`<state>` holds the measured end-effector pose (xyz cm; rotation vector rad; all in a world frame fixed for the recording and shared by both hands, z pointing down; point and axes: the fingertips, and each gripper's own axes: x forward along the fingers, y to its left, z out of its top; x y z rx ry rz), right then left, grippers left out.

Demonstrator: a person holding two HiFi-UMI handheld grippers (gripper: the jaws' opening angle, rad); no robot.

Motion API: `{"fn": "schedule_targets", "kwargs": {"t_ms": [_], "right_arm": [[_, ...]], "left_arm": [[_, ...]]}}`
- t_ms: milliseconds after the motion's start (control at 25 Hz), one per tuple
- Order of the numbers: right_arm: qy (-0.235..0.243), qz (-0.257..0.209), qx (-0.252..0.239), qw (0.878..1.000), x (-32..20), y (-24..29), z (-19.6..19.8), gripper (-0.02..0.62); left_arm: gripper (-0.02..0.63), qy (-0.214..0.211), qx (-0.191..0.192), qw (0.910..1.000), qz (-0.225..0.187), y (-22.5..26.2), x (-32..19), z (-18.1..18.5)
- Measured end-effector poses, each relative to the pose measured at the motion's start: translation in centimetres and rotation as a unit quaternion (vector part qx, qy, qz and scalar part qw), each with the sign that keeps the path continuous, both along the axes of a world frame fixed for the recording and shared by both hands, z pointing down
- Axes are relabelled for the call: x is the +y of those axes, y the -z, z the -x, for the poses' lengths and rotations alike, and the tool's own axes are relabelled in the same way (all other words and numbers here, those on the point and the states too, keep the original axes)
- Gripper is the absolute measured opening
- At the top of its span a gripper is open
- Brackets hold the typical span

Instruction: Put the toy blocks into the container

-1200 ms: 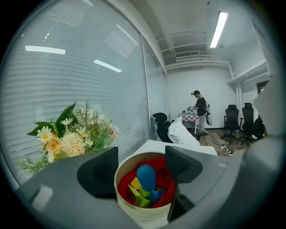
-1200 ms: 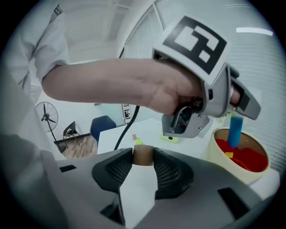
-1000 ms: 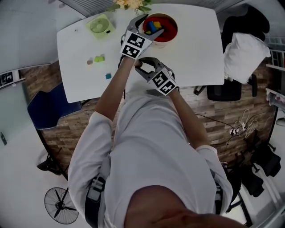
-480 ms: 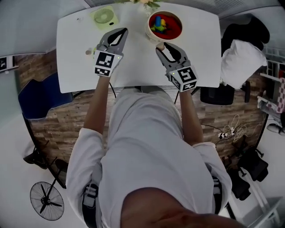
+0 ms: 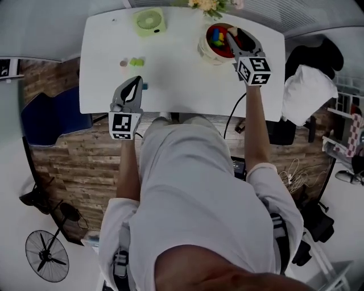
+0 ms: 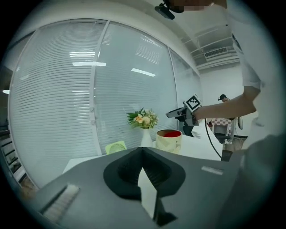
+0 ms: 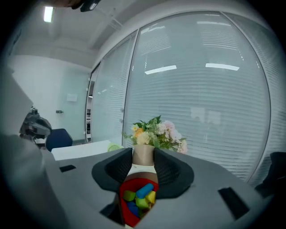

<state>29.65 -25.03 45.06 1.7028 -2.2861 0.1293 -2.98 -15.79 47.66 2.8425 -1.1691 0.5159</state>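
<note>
The cream bowl [image 5: 206, 46] with a red inside stands at the table's far right and holds several coloured blocks [image 5: 216, 37]. My right gripper [image 5: 232, 35] hangs just over it, shut on a tan cylinder block [image 7: 143, 160]. Below the block, the right gripper view shows the bowl's red wall [image 7: 127, 216] and the blocks [image 7: 140, 197] inside. My left gripper [image 5: 135, 81] is shut with nothing in it, near the table's front left edge. A small blue block [image 5: 144, 86] lies beside its tip. Farther back lie a green block [image 5: 136, 61] and a tan piece [image 5: 123, 63]. The left gripper view shows the bowl [image 6: 169, 139] far off.
A green desk fan [image 5: 149, 21] and a vase of flowers [image 5: 210, 4] stand along the table's far edge. A blue chair [image 5: 48, 122] is at the left, and a black chair with a white cloth [image 5: 310, 82] at the right. A cable hangs off the front edge.
My left gripper left the bowl, shut, and drew back to the table's front left. My right gripper carried the tan block forward and right until it hung over the bowl.
</note>
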Motion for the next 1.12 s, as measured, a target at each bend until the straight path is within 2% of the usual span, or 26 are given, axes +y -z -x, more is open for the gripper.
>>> {"fn": "schedule_targets", "kwargs": {"t_ms": [40, 120, 200, 240, 280, 320, 360, 480, 640, 680, 720, 800, 840, 1000, 1120], "right_arm": [[-0.008, 0.012, 0.004, 1.000, -0.6, -0.5, -0.3, 0.162], [-0.016, 0.034, 0.003, 0.999, -1.3, -1.1, -0.4, 0.345], [-0.013, 0.036, -0.001, 0.999, -1.5, -0.9, 0.3, 0.377], [-0.013, 0.029, -0.002, 0.999, -1.3, -0.6, 0.7, 0.374], [-0.015, 0.017, -0.006, 1.000, -0.9, 0.0, 1.0, 0.325], [-0.018, 0.001, -0.012, 1.000, -0.4, 0.8, 1.3, 0.191], [-0.018, -0.014, -0.019, 1.000, 0.4, 1.5, 1.7, 0.008], [0.006, -0.031, -0.030, 0.999, 2.9, 2.8, 4.4, 0.002], [0.018, -0.026, -0.051, 0.998, 7.0, 3.3, 6.7, 0.002], [0.016, -0.021, -0.057, 0.998, 8.1, 3.2, 6.9, 0.002], [0.011, -0.016, -0.062, 0.998, 9.3, 3.0, 6.9, 0.002], [-0.004, -0.002, -0.075, 0.997, 11.7, 2.5, 6.5, 0.002], [-0.013, 0.005, -0.080, 0.997, 12.8, 2.3, 6.1, 0.002], [-0.056, 0.020, -0.087, 0.994, 16.7, 2.1, 3.7, 0.002], [-0.085, 0.020, -0.091, 0.992, 18.9, 2.2, 1.8, 0.002]], "left_arm": [[-0.003, 0.013, -0.001, 0.9999, 0.005, -0.5, 0.6, 1.2], [-0.003, 0.038, -0.001, 0.9992, 0.014, -1.3, 1.7, 3.4], [-0.002, 0.060, 0.000, 0.9980, 0.021, -2.1, 2.5, 5.3], [-0.002, 0.068, 0.002, 0.9974, 0.026, -2.6, 2.7, 6.0], [-0.002, 0.074, 0.004, 0.9968, 0.030, -3.1, 2.8, 6.4], [-0.002, 0.078, 0.006, 0.9963, 0.035, -3.8, 2.8, 6.7], [-0.002, 0.081, 0.007, 0.9958, 0.040, -4.5, 2.7, 6.9], [-0.002, 0.083, -0.001, 0.9951, 0.054, -6.8, 2.4, 7.4], [0.002, 0.070, -0.019, 0.9937, 0.085, -11.3, 1.7, 6.8], [0.047, 0.064, -0.029, 0.9923, 0.102, -13.1, 1.4, 6.3], [0.156, 0.056, -0.041, 0.9898, 0.124, -15.1, 1.2, 5.9], [0.310, 0.039, -0.064, 0.9833, 0.165, -19.2, 1.1, 4.9], [0.333, 0.028, -0.076, 0.9809, 0.177, -20.9, 1.0, 4.4], [0.329, 0.004, -0.098, 0.9758, 0.195, -24.9, 0.5, 2.5], [0.291, 0.011, -0.130, 0.9716, 0.197, -26.9, 0.3, 2.4]]}}
